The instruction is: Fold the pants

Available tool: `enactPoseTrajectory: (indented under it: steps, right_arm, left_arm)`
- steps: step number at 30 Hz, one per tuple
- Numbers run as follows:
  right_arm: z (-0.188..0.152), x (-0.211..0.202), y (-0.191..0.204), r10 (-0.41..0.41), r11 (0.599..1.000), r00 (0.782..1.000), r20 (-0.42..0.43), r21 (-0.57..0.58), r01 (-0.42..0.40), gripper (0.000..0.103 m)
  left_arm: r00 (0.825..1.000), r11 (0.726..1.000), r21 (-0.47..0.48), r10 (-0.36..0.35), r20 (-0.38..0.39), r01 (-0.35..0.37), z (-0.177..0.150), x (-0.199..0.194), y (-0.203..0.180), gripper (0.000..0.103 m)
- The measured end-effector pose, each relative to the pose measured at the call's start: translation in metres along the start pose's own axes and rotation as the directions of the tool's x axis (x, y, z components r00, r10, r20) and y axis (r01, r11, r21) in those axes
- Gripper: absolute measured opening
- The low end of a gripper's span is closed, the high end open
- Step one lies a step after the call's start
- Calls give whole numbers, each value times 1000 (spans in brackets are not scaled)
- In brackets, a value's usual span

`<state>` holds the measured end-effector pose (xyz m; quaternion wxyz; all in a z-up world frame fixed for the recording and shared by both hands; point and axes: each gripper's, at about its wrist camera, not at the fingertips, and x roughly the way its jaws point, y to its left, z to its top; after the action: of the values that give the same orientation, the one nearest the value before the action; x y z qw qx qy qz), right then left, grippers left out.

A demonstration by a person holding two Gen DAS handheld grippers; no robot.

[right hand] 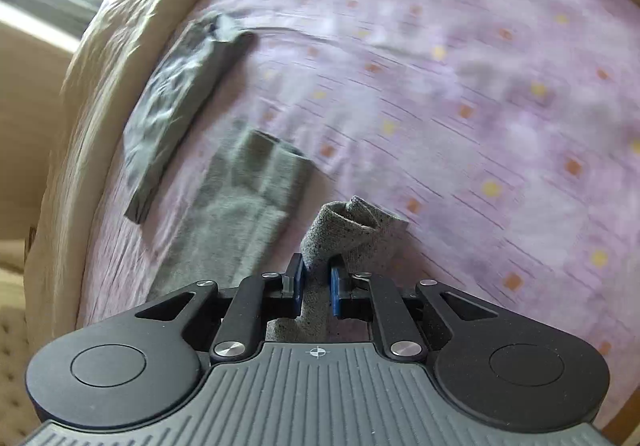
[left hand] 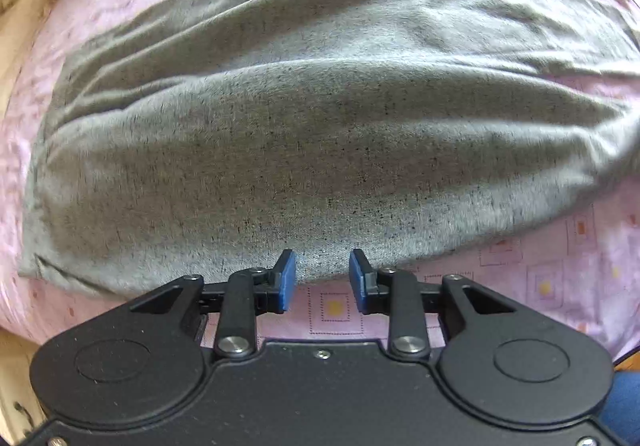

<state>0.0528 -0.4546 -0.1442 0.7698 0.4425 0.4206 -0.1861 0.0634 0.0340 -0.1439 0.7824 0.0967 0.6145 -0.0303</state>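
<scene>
Mid-fold: grey pants point(left hand: 320, 118) spread on pink bedsheet point(left hand: 560, 266), right gripper point(right hand: 317, 280) clenched on a bunched corner, left gripper point(left hand: 322, 280) released at near hem; next, likely: pinch hem, carry both across evenly

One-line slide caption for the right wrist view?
Right gripper pinches a gray pants fold above the pink bedsheet.
</scene>
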Motion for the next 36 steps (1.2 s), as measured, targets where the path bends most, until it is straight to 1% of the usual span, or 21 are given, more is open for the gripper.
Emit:
enactPoseTrajectory:
  steps: [2, 4, 5, 7, 8, 9, 10, 11, 13, 14, 16, 18, 21, 25, 28, 31, 34, 36]
  right_arm:
    - [13, 13, 23, 5, 999, 1000, -1, -50, -5, 13]
    - [21, 26, 38, 2, 997, 1000, -9, -80, -2, 13]
    - [26, 37, 46, -7, 995, 1000, -23, -98, 5, 15]
    - [34, 58, 55, -10, 993, 997, -75, -118, 1, 16]
    - [35, 61, 55, 13, 993, 996, -94, -115, -24, 23]
    - [36, 60, 54, 40, 993, 995, -91, -110, -50, 28]
    - [35, 52, 53, 64, 991, 996, -67, -113, -71, 31]
    - [36, 45, 51, 72, 990, 996, -48, -121, -78, 31]
    - [35, 31, 41, 47, 989, 998, -30, -138, -51, 32]
    - [33, 26, 35, 28, 990, 999, -33, -140, -32, 33]
    - [28, 22, 20, -36, 988, 998, -53, -149, 27, 33]
    - [20, 15, 8, -66, 986, 997, -44, -156, 59, 33]
    - [11, 13, 6, -30, 987, 999, -36, -161, 24, 34]
    - [11, 33, 25, 48, 985, 997, -55, -161, -56, 36]
    - [12, 55, 39, 53, 985, 995, -79, -159, -65, 37]
    - [8, 76, 51, 46, 986, 992, -121, -155, -65, 37]
    - [3, 90, 59, -5, 988, 989, -147, -154, -18, 36]
    - [-2, 83, 63, -10, 987, 992, -126, -160, -10, 16]
  left_arm:
    - [1000, 1000, 30, 6, 8, -6, -3, -1, -3, 43]
    - [1000, 999, 36, 7, 5, -8, -3, -1, -5, 44]
    - [1000, 1000, 30, 7, 4, -7, -3, 0, -6, 44]
    - [1000, 1000, 8, 2, -2, -2, -1, 1, -3, 44]
    - [1000, 1000, -3, 4, -5, -4, -2, 1, -3, 44]
    - [1000, 1000, -11, 8, -8, -8, -2, 1, -3, 44]
    - [1000, 1000, -19, 11, -7, -11, -2, 1, -3, 44]
    - [1000, 1000, -28, 11, -5, -11, -3, 0, -2, 44]
    - [1000, 999, -44, 10, -8, -10, -4, 1, -1, 44]
    - [1000, 999, -53, 8, -13, -8, -5, 2, -1, 44]
    - [1000, 997, -71, 0, -28, -2, -6, 6, -2, 44]
    - [999, 995, -95, -8, -52, 3, -6, 10, -1, 44]
    - [997, 991, -134, -24, -76, 13, -5, 15, -2, 44]
    - [996, 987, -158, -22, -88, 8, -2, 17, -1, 44]
    - [997, 984, -176, -11, -77, -3, -1, 11, 0, 44]
    - [998, 978, -209, -7, -64, -6, -3, 4, 6, 44]
    - [998, 966, -260, -8, -57, -7, -10, -4, 17, 47]
    - [998, 955, -297, -8, -56, -9, -15, -7, 27, 51]
